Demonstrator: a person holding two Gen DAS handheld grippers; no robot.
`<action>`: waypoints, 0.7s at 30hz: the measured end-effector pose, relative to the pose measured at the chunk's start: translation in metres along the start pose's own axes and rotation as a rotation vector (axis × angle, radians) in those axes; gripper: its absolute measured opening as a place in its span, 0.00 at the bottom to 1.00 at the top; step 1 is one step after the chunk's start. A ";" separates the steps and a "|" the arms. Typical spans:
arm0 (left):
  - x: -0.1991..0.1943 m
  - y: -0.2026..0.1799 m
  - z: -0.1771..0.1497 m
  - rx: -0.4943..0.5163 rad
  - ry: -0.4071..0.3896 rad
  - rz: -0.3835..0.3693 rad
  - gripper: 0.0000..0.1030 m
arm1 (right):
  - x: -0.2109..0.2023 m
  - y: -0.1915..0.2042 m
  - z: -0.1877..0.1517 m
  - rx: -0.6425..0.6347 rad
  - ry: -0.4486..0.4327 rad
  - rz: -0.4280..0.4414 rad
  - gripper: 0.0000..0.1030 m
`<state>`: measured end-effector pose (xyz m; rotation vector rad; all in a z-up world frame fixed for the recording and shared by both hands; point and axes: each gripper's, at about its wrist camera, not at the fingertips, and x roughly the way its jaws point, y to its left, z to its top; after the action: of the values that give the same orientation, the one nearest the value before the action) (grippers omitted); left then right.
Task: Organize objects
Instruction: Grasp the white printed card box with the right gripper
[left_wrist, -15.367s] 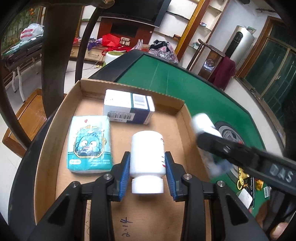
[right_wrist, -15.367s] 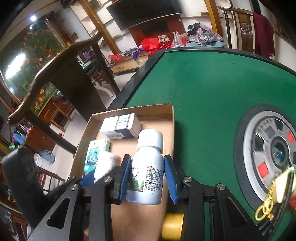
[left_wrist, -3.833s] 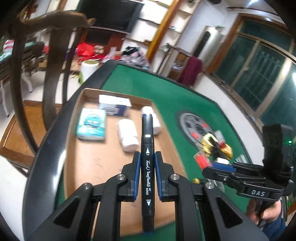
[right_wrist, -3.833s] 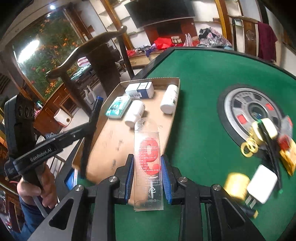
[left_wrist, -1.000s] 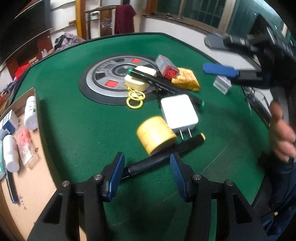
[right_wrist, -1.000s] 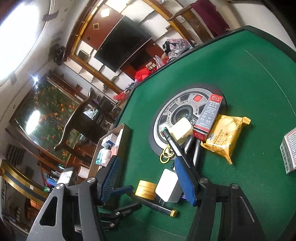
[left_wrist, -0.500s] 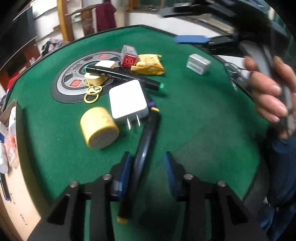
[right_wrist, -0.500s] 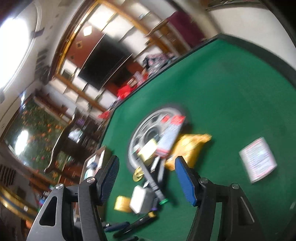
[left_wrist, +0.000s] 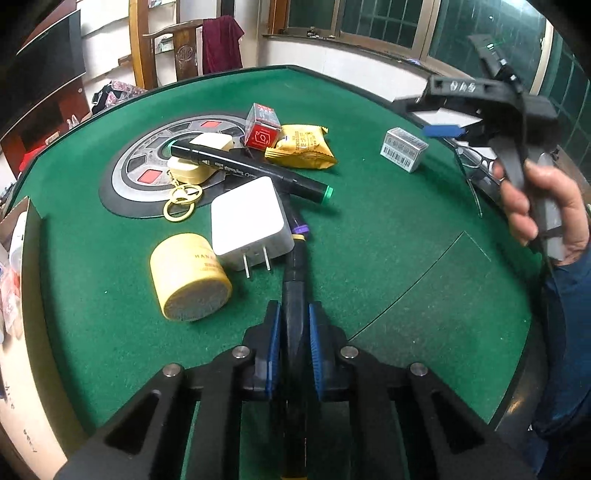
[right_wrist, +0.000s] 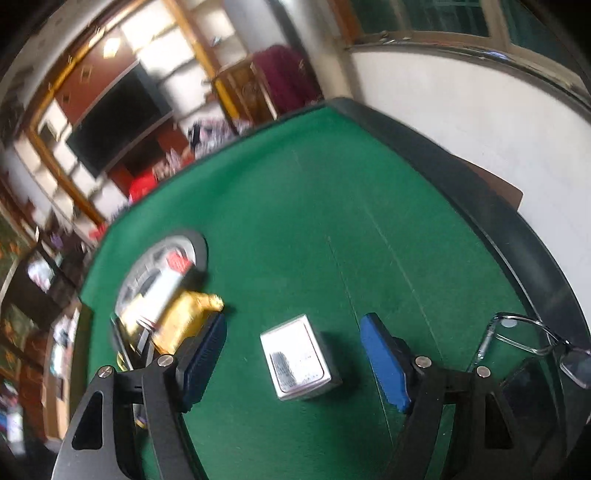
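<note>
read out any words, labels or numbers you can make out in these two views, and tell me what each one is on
"HANA...", cut off at the edge: side of the yellow jar.
"DAS", seen upside down: body of the right gripper.
Too small or blurred to read: print on the black marker, red box, yellow snack packet, and the barcoded silver box.

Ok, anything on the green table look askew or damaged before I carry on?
Nothing looks damaged or spilled. The black marker lies propped across the cream case and white charger, and the yellow jar lies on its side.
</note>
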<state>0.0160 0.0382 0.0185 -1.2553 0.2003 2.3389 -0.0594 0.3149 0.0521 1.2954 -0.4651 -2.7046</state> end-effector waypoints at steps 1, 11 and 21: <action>0.000 -0.001 0.000 0.004 -0.003 0.002 0.14 | 0.004 0.002 0.000 -0.017 0.012 -0.012 0.77; 0.002 -0.006 -0.001 0.036 -0.010 0.031 0.15 | 0.018 0.010 -0.014 -0.036 0.035 -0.084 0.39; -0.002 -0.002 -0.004 0.018 -0.025 0.010 0.14 | -0.003 0.026 -0.015 -0.034 -0.042 0.047 0.39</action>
<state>0.0204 0.0378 0.0182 -1.2181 0.2197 2.3549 -0.0466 0.2876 0.0541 1.2055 -0.4467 -2.6936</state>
